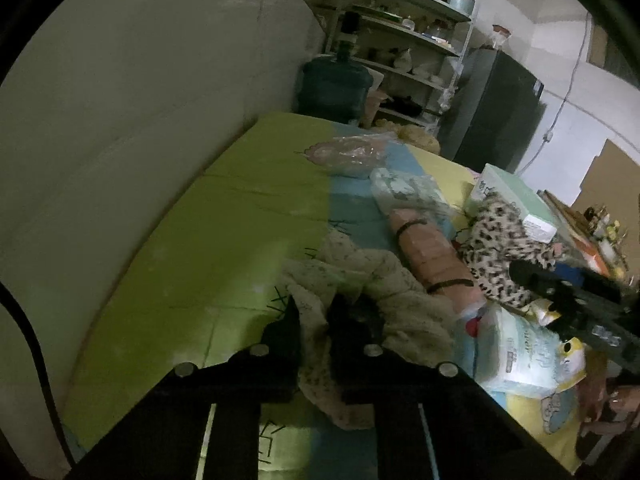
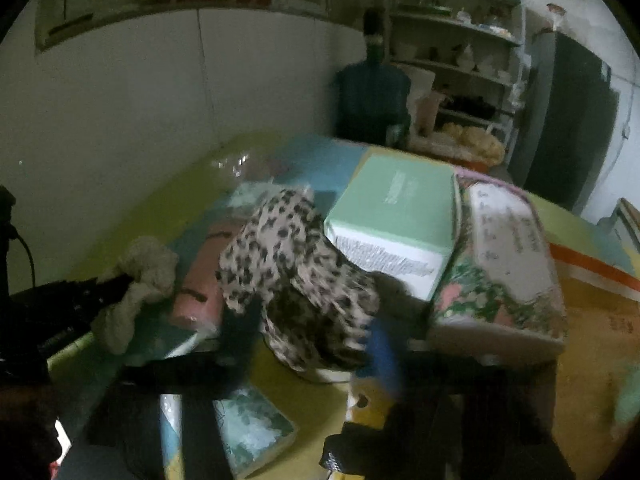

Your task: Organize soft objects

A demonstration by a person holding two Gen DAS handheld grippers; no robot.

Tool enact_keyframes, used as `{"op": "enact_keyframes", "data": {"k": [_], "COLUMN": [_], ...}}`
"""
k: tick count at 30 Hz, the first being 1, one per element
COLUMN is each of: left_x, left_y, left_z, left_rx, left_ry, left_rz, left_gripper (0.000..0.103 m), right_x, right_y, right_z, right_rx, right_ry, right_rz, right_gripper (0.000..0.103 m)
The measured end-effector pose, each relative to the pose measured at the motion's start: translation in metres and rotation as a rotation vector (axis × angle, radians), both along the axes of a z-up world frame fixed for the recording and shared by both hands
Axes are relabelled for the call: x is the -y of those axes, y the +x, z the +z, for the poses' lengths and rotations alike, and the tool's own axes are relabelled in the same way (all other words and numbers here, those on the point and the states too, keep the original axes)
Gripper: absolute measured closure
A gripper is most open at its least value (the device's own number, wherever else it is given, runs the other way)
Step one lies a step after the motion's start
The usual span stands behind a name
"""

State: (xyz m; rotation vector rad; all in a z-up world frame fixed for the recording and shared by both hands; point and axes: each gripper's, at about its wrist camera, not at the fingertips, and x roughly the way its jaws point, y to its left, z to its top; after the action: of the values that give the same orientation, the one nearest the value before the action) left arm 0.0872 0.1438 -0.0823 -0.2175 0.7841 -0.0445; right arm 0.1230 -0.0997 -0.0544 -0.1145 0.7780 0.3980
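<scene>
A cream speckled cloth (image 1: 360, 272) lies crumpled on the green, blue and yellow bedsheet (image 1: 192, 264). My left gripper (image 1: 318, 328) is shut on a fold of it; the right wrist view shows the same cream cloth (image 2: 148, 264) bunched at the left gripper's tip (image 2: 120, 284). A leopard-print cloth (image 2: 288, 248) is heaped against a green box. My right gripper (image 2: 310, 332) has one finger on each side of its lower folds and is shut on them, though that view is blurred. From the left wrist, the right gripper (image 1: 560, 292) reaches in at the leopard-print cloth (image 1: 500, 240).
A pink roll with black bands (image 1: 432, 248), plastic-wrapped packs (image 1: 408, 192), a tissue pack (image 1: 520, 360), the green box (image 2: 396, 200) and a floral pack (image 2: 500, 260) crowd the bed. A wall runs along the left. A water jug (image 1: 332, 84), shelves (image 1: 404, 40) and a dark fridge (image 1: 496, 112) stand behind.
</scene>
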Motion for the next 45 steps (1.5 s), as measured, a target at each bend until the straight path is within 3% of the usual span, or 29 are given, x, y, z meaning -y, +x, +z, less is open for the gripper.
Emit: {"op": "enact_keyframes", "data": {"k": [2, 6, 18, 45], "left_x": [-0.002, -0.004, 0.0, 0.051], "left_y": [0.0, 0.0, -0.011, -0.024], "left_z": [0.0, 0.0, 0.01, 0.079], "left_rx": [0.004, 0.016, 0.047, 0.215], "left_ry": [-0.02, -0.041, -0.039, 0.001], "left_rz": [-0.002, -0.005, -0.01, -0.118], "left_gripper": [0.092, 0.095, 0.095, 0.095], "right_x": [0.0, 0.002, 0.009, 0.041], "right_y": [0.001, -0.002, -0.017, -0.057], "right_z": [-0.003, 0.001, 0.021, 0.065], "right_rx": [-0.008, 0.008, 0.075, 0.214], "right_ry": [0.002, 0.034, 0.085, 0.145], "right_rz": [0.003, 0.012, 0.021, -0.015], "right_gripper": [0.091, 0.095, 0.096, 0.096]}}
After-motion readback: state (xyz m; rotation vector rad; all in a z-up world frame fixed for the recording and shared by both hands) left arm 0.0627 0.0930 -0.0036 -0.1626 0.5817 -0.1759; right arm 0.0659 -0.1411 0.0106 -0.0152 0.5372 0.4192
